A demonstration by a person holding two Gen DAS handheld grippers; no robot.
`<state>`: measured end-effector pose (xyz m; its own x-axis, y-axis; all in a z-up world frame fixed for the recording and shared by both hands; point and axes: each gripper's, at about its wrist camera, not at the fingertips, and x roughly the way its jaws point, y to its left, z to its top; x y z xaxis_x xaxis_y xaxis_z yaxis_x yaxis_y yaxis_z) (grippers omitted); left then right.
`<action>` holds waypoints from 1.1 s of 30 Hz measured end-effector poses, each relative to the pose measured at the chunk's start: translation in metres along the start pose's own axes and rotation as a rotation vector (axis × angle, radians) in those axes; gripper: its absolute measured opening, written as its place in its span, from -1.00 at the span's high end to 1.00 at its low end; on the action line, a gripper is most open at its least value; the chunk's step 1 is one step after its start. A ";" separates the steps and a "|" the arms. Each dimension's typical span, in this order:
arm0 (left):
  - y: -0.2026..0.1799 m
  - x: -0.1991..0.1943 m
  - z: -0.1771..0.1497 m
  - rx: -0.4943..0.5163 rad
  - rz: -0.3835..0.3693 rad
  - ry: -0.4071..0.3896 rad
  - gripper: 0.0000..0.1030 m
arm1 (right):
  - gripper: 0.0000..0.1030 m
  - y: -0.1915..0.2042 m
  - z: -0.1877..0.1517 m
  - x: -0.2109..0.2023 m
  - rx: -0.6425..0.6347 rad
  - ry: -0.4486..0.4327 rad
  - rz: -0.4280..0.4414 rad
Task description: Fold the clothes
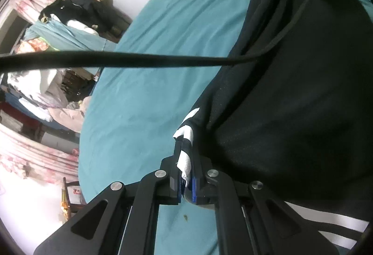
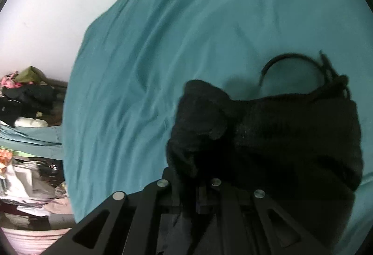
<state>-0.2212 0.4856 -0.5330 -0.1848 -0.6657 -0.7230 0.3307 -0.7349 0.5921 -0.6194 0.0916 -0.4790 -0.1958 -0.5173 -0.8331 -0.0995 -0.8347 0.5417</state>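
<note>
The left tongs [image 1: 186, 175] are pinching a white-striped edge of the black garment [image 1: 291, 96], which hangs up over the bed's teal sheet [image 1: 151, 91]. A black cable [image 1: 116, 60] crosses the left wrist view. The right tongs [image 2: 198, 187] are buried in bunched black fabric [image 2: 268, 133] above the sheet [image 2: 186, 33]; they seem pressed together on it, though the cloth hides the tips.
</note>
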 end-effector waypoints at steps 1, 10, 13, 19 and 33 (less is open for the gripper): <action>-0.001 0.004 -0.003 0.002 -0.005 0.003 0.88 | 0.90 0.002 -0.001 0.004 -0.002 0.000 -0.010; -0.015 0.030 -0.017 0.023 -0.036 0.016 0.88 | 0.90 -0.005 -0.004 0.013 -0.015 -0.007 -0.049; -0.018 0.036 -0.020 0.045 -0.027 0.002 0.88 | 0.91 -0.007 -0.005 0.011 -0.009 -0.018 -0.055; -0.012 0.047 -0.022 0.044 0.001 -0.027 0.88 | 0.91 -0.008 -0.007 0.010 -0.027 -0.033 -0.074; -0.042 0.020 -0.063 0.230 0.047 -0.187 -0.56 | -0.35 0.000 -0.007 -0.008 -0.183 0.069 0.005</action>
<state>-0.1807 0.5110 -0.5951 -0.3483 -0.6962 -0.6277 0.1285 -0.6987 0.7037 -0.6109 0.0943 -0.4730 -0.1279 -0.5284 -0.8393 0.0813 -0.8490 0.5221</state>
